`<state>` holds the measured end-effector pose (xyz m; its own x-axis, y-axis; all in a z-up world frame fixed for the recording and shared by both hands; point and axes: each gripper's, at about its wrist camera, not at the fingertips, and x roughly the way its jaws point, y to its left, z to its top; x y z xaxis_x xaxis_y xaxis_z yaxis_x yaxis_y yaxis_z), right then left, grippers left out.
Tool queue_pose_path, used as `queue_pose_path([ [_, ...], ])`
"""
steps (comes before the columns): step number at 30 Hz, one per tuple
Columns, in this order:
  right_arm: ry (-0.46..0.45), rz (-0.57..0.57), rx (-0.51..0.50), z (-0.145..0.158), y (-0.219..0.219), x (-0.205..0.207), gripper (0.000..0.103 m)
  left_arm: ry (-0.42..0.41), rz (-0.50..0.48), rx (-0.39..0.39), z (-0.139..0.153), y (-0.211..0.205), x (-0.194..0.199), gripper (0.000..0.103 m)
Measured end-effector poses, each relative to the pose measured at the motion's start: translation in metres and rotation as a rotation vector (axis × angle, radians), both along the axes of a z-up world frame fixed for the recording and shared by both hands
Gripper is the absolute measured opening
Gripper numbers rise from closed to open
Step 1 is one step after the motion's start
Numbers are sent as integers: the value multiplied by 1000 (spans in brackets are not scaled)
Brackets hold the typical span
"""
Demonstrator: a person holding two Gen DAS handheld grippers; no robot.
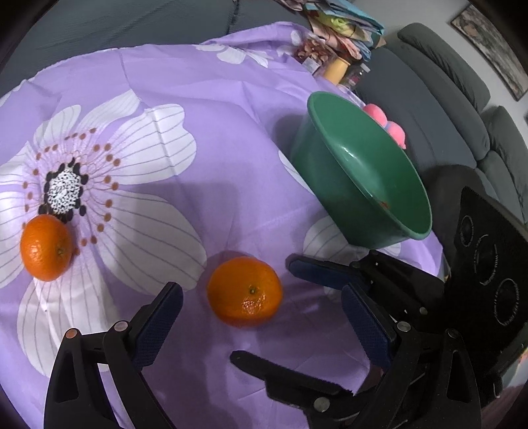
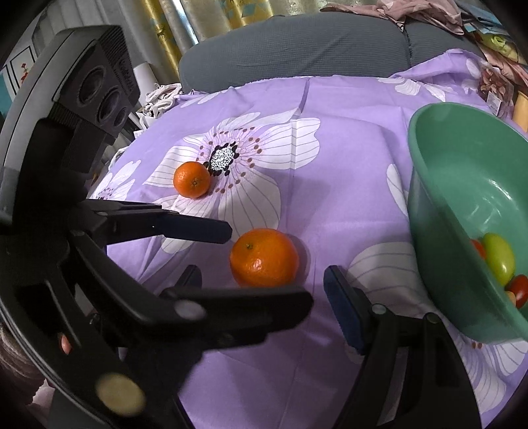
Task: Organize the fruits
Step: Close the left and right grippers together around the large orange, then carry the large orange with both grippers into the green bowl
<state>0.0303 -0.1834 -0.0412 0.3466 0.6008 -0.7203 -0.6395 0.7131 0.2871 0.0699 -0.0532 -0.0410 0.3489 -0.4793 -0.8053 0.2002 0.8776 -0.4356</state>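
A mandarin orange [image 1: 244, 292] [image 2: 264, 257] lies on the purple flowered cloth, stem up. My left gripper [image 1: 262, 288] is open, a finger on each side of the orange and clear of it. From the right, my right gripper [image 2: 262, 270] [image 1: 262, 308] also straddles this orange, open and not touching; its left finger is mostly hidden behind the left gripper [image 2: 269, 265]. A second orange [image 1: 46, 250] [image 2: 191, 180] rests by the printed flower's dark centre. The green bowl [image 1: 363, 158] [image 2: 429, 204] stands tilted to the right, holding a green fruit [image 2: 498, 257] and red ones [image 2: 519, 287].
The purple cloth [image 1: 231, 132] covers a round table that drops off near the bowl. A grey sofa [image 1: 445, 109] [image 2: 297, 46] wraps the far side. Piled clothes [image 1: 340, 29], a yellow container [image 1: 336, 69] and pink balls [image 1: 376, 112] sit behind the bowl.
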Motion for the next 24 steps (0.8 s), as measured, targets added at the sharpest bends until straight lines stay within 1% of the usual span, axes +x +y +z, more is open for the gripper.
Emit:
queue_pose_path([
  [1,0,1,-1,0,0,0,77,3,-1,0,-1,0,0,96],
  [3,2,2,1,1,1,1,75,5,-4,0,-1,-1,2,91],
  [5,4,7,0,2,2,1,68,4,-4,-1,0,-1,2,90],
  [7,10,17,2,1,4,0,63,1,-1,1,2,-3,4,90],
  [9,9,24,-7,0,7,0,59,0,-1,1,2,-2,3,87],
  [13,10,24,-26,-2,11,0,54,14,0,-8,1,0,3,81],
  [14,13,22,-28,-3,11,0,54,16,-1,-7,1,-1,3,77],
  [18,26,22,-41,-7,12,1,53,30,-2,2,-3,-1,3,77],
  [20,30,19,-46,-9,12,1,50,35,0,-3,-4,0,4,77],
  [22,34,14,-45,-10,10,3,46,42,3,-16,-6,1,5,76],
  [24,43,12,-32,-10,8,4,46,57,9,-42,-9,4,6,76],
])
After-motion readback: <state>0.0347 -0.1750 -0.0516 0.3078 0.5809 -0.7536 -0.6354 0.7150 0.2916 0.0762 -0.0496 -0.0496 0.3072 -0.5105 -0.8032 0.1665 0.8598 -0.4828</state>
